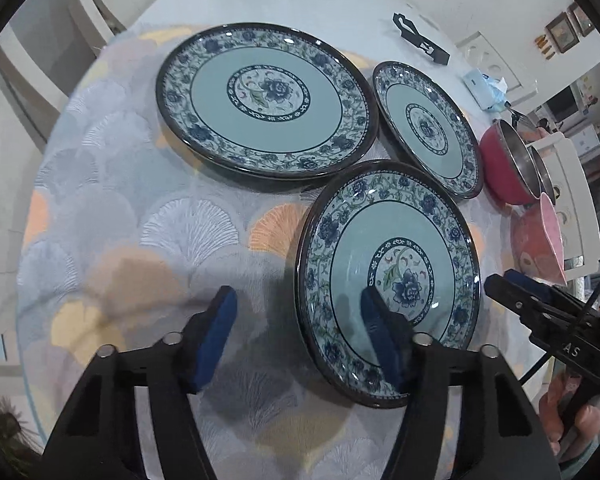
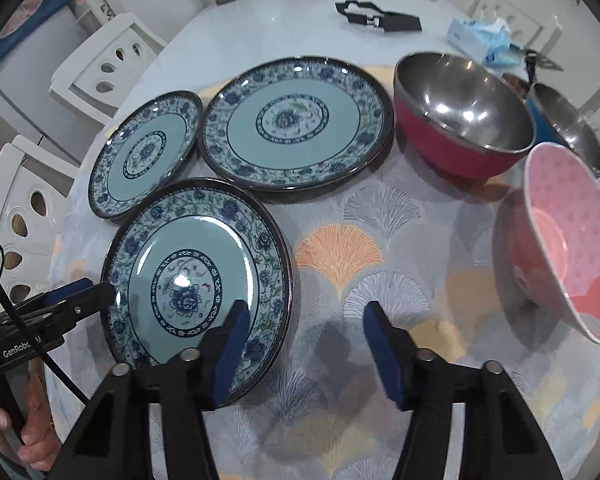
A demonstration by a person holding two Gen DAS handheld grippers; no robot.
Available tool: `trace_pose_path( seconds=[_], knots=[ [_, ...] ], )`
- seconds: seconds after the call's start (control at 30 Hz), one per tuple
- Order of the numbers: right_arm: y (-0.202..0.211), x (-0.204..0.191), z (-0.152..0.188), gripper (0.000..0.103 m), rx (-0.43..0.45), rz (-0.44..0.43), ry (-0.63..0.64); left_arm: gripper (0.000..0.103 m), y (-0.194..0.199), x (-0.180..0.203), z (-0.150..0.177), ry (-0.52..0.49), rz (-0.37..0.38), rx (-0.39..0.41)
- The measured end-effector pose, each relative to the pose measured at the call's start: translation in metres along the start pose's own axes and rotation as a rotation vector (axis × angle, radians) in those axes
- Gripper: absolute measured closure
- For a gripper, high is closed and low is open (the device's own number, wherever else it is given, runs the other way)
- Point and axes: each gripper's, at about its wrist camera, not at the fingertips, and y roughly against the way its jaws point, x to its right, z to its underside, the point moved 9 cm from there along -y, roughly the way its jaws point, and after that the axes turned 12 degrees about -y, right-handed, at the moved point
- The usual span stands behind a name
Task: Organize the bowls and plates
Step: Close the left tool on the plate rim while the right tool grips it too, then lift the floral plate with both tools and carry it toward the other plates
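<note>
Both grippers spread wide, holding nothing — you're over the patterned tablecloth (image 2: 340, 256).
Left gripper (image 1: 300, 336) and right gripper (image 2: 304, 340) flank the near blue floral ceramic plate (image 2: 196, 276).

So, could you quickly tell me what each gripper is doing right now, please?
Left gripper: open, holding nothing; its right finger hangs over the near plate.
Right gripper: open, holding nothing, over the tablecloth beside that plate.
</note>
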Motion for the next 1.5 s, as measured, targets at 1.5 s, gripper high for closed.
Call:
trace_pose_path(
  seconds=[1.5],
  knots=[
    [0.059,-0.058,0.013,0.084,0.067,-0.096,0.087,0.086,0.091,0.013,0.006,0.034,0.075,0.191]
  ],
)
